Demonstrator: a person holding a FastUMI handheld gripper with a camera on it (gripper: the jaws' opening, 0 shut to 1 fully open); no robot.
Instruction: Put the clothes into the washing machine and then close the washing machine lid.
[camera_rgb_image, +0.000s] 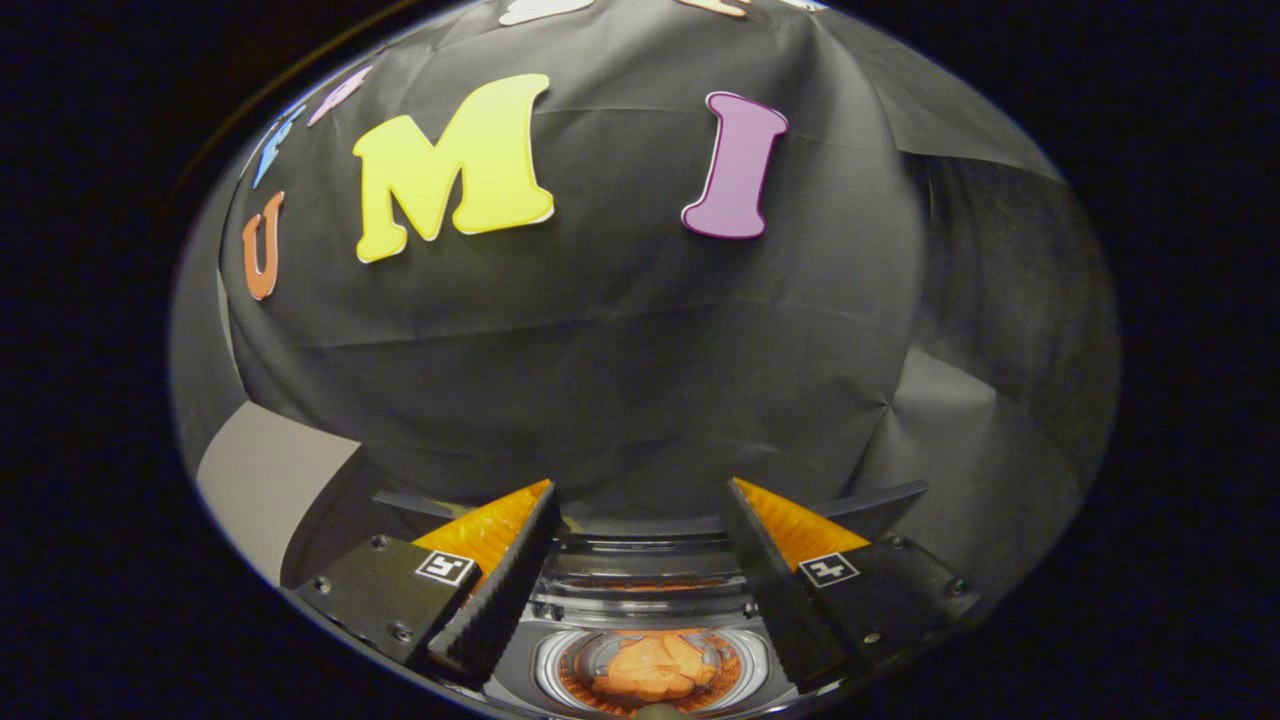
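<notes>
The gripper (640, 500) hangs with its fingers spread wide, gripping nothing; between them, below, orange clothes (652, 668) lie inside the washing machine (640, 560) drum.

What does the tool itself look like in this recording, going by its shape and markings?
The tool has two wedge-shaped fingers tapering toward their tips, with ribbed, toothed pads on the inner faces. Each finger sits on a dark plate fastened with small screws, and each plate carries a square black-and-white marker tag. No cables or sleeve are visible. The fingers stand apart, open, above the washing machine drum holding orange clothes.
</notes>
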